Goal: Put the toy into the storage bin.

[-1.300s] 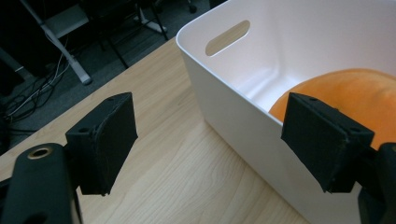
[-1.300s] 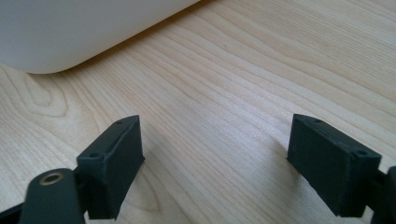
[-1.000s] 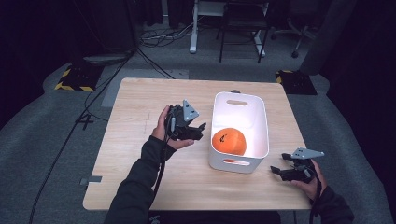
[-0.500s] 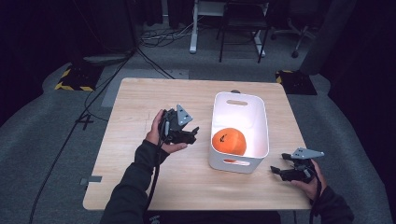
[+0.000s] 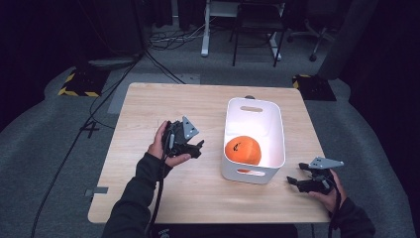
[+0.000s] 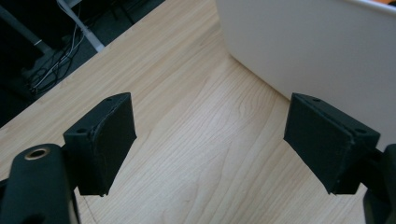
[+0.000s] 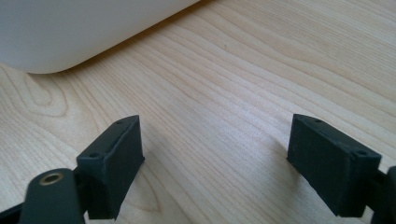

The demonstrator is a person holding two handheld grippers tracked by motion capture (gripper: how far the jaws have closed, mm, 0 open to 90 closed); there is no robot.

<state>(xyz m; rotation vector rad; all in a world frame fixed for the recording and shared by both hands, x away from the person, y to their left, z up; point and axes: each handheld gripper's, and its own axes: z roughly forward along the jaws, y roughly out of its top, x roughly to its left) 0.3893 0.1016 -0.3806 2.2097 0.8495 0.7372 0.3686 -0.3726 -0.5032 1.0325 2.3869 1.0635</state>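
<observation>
Seen from the high view: left claw (image 5: 199, 147) in the left centre of the frame, held in a hand (image 5: 163, 146) low over the table (image 5: 148, 104), jaws spread apart and pointing toward the right of the picture, at the white bin (image 5: 253, 106). Nothing between the jaws; near the bin wall but apart from it. In the left gripper view: both black pads (image 6: 105, 140) wide open over bare wood, the white bin (image 6: 317, 46) in the upper right of the frame, just beyond the jaws, not touched. Right claw (image 5: 293, 182) in the lower right of the high view, close to the table edge, also released, jaws pointing left toward the near corner of the bin. In the right gripper view: open pads (image 7: 114, 163) low over the wood grain, empty, with the rounded bin corner (image 7: 79, 28) in the upper left. Orange ball (image 5: 242, 149) inside the bin, lying at its near end, close to the front wall.
</observation>
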